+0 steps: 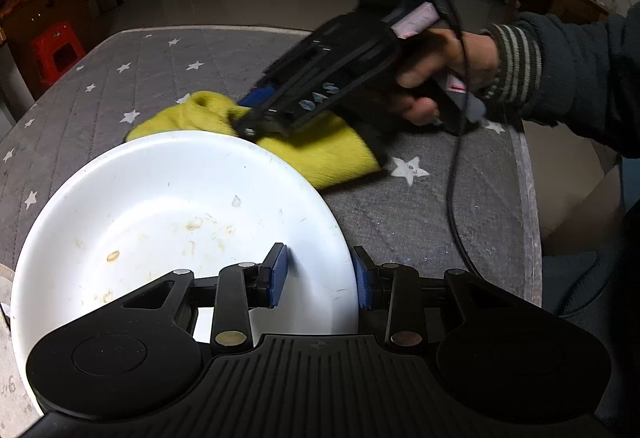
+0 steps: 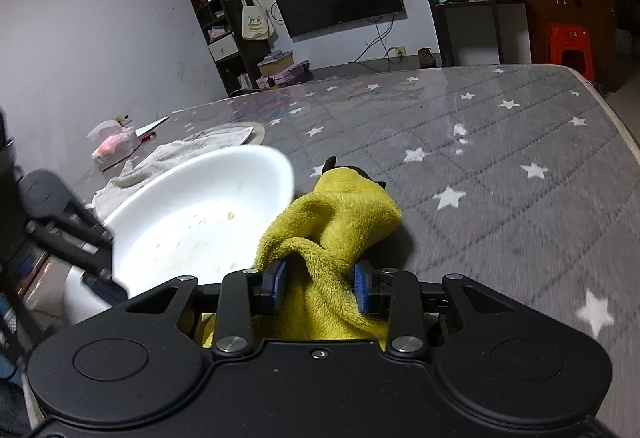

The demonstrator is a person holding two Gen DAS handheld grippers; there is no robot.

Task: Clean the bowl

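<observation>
Grey star-printed padding covers the table [image 2: 500, 166] under a stained white bowl [image 1: 168, 222]. Its near rim sits clamped between the left gripper's [image 1: 319, 274] pads. Just beyond that rim, the right gripper [image 2: 320, 284] pinches a bunched yellow cloth [image 2: 340, 222]. Wiping pressure could lever the rim from its narrow hold, or tip the bowl.
</observation>
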